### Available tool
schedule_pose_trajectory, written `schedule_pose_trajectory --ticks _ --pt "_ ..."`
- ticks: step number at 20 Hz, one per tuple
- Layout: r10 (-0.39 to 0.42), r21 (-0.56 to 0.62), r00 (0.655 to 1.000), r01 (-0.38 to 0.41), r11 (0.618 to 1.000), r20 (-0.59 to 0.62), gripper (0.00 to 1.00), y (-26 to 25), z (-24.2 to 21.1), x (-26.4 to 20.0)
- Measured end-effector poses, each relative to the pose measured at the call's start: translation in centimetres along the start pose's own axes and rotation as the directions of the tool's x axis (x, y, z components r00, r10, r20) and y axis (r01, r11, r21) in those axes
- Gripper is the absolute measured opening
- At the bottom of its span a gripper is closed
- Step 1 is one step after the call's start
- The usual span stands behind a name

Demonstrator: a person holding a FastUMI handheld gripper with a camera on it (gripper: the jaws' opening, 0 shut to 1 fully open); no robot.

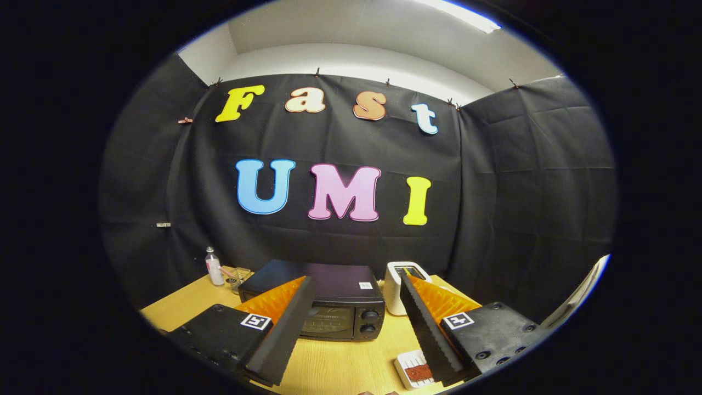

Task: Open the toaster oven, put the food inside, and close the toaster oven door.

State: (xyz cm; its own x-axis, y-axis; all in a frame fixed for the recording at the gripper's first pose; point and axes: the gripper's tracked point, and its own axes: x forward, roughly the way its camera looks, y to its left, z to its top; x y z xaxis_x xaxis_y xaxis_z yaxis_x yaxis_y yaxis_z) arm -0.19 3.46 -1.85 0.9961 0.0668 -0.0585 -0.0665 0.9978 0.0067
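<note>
A black toaster oven [334, 307] stands on the wooden table [340, 362] beyond my fingers, its glass door closed and two knobs on its right side. My gripper [354, 299] is open and held above the table, with nothing between its fingers. The left finger overlaps the oven's left front. A small white tray [408, 364] holding a reddish-brown piece of food [418, 372] lies on the table near the base of my right finger, partly hidden by it.
A white toaster-like appliance [396, 288] stands just right of the oven. At the back left of the table are a clear bottle [214, 266] and a small wire basket [239, 276]. Black cloth walls close in the table.
</note>
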Motion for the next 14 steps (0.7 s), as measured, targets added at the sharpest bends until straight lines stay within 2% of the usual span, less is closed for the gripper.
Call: schedule_pose_trajectory --ticks 6,14 --pt "0.061 0.008 0.997 -0.061 0.998 -0.046 0.97 2.4 -0.7 1.8" --pt "0.138 0.082 0.973 -0.125 0.989 -0.187 0.97 6.6 -5.3 6.5"
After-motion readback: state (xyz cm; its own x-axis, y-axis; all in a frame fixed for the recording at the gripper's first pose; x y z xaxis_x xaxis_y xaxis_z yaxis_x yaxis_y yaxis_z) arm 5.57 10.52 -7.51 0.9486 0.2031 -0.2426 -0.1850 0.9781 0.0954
